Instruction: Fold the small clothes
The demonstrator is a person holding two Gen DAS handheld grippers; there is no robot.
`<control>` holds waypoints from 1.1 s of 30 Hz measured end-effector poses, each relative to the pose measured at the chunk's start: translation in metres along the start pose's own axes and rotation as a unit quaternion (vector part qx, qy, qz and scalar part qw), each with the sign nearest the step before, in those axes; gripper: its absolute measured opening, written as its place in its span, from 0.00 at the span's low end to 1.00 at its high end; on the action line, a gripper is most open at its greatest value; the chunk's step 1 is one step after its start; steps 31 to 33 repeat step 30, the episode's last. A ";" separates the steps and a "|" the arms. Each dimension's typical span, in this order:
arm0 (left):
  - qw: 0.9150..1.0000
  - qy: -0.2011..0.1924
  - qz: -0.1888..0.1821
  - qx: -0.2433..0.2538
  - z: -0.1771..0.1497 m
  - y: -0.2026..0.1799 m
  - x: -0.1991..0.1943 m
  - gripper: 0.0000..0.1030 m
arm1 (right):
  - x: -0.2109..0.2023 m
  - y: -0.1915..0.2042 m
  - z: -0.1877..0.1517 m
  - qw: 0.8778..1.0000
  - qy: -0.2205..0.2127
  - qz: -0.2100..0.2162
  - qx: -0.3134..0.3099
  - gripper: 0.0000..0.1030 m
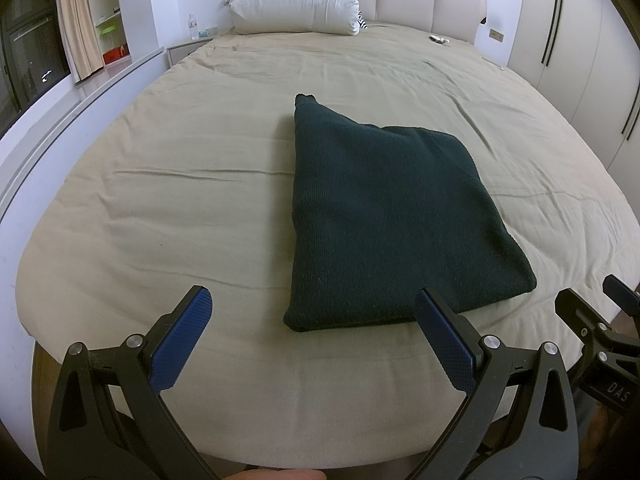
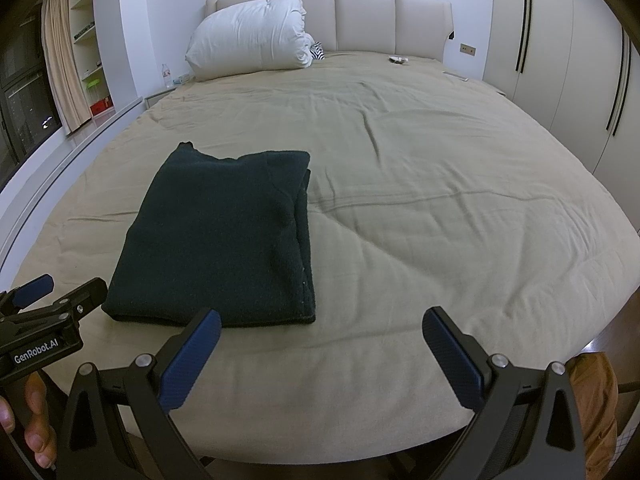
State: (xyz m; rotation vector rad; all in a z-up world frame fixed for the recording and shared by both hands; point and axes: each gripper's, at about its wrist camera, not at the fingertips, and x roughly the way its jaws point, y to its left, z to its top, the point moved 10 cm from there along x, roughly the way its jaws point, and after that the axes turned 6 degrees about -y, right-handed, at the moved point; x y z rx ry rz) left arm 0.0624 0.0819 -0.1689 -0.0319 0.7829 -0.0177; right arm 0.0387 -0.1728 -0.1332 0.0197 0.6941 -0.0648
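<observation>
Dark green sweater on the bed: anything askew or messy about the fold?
Mostly tidy. The dark green sweater lies folded flat on the beige bedspread, but one far corner pokes out past the fold, and layers along its right edge are slightly uneven. Both grippers are open and clear of it.

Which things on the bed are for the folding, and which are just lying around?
For the job:
dark green sweater, lying folded on the bed cover
left hand-held gripper, open
right hand-held gripper, open

Just lying about:
white pillow
striped cloth
water bottle
</observation>
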 end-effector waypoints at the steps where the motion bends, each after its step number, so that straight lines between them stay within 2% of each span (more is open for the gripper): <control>1: 1.000 0.001 0.000 0.000 0.000 0.000 0.000 1.00 | 0.000 -0.001 0.000 1.000 0.000 0.000 0.000 1.00; 33: 1.000 0.001 0.000 0.005 0.002 0.004 0.003 1.00 | -0.001 0.003 -0.001 1.000 0.003 0.003 0.002 1.00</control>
